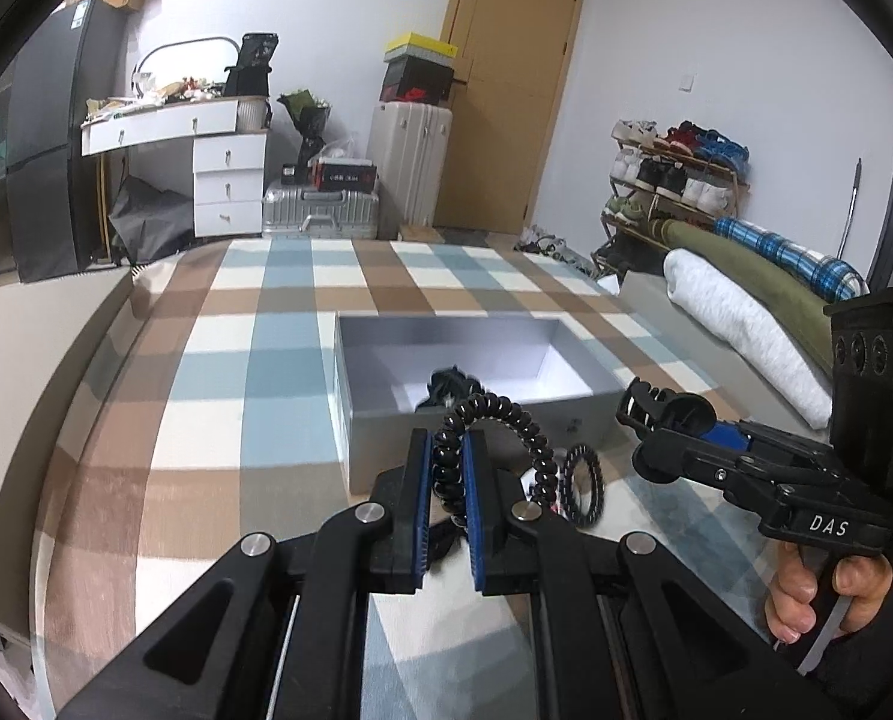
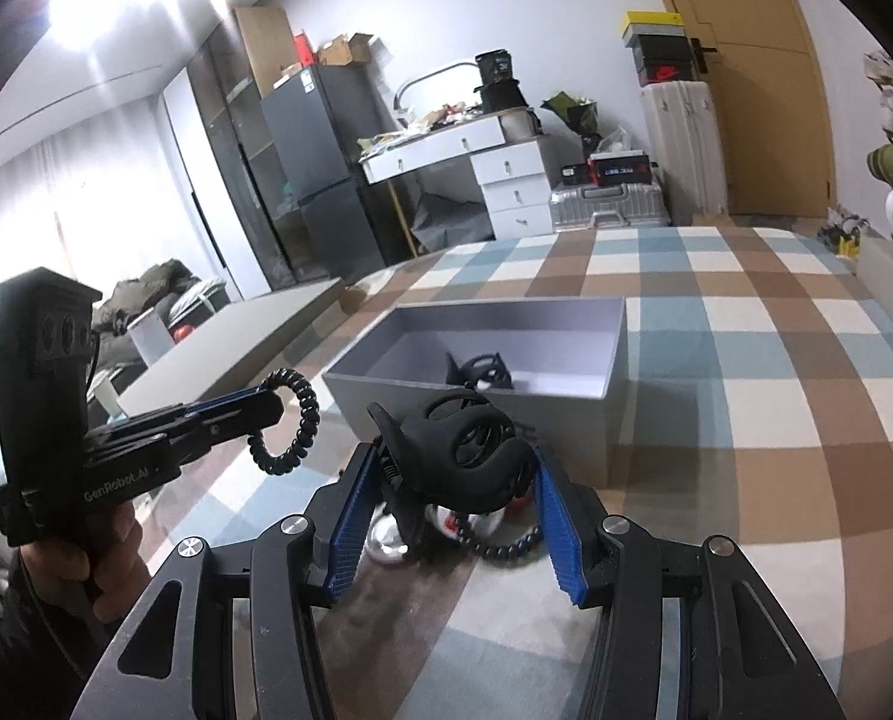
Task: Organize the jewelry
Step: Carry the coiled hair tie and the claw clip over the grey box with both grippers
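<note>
Jaws first: left gripper (image 1: pixel 446 468) is clamped tight on a black spiral hair tie (image 1: pixel 500 420), held up just in front of the grey box (image 1: pixel 350 360). Right gripper (image 2: pixel 455 480) pinches a black claw clip (image 2: pixel 464 450) at about half width. Progress-wise, I'd say early to mid: one dark item (image 2: pixel 476 372) is already in the box, two are held, and another coil tie (image 1: pixel 581 483) plus bits I can't identify lie on the checked blanket (image 1: pixel 206 360), mostly hidden behind the fingers.
</note>
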A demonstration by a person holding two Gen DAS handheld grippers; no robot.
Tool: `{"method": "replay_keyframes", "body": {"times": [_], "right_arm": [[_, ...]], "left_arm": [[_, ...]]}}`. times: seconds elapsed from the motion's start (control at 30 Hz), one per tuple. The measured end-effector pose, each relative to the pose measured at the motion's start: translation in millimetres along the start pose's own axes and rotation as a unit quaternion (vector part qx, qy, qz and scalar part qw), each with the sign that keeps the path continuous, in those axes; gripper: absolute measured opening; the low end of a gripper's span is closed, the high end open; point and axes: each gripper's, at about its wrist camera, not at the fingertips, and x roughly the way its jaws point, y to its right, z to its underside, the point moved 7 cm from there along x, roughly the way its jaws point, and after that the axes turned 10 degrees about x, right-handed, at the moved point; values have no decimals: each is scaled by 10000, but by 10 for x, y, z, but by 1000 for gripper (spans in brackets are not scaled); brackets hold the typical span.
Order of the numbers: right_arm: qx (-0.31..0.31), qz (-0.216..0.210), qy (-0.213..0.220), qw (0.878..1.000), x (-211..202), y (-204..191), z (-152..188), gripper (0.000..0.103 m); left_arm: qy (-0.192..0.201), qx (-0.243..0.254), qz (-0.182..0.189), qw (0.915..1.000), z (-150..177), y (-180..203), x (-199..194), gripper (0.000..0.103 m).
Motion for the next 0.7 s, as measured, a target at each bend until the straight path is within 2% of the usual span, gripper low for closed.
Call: {"method": "replay_keyframes", "body": {"times": [0.27,0.7], "right_arm": [[167,-125,57,9998,-18,33,-178,50],[500,-324,99,9982,118,69,-446,51]], "left_arm": [[61,-169,24,9998,-195,-56,134,5],[30,-272,-254,9993,-331,-188,306,5]]}}
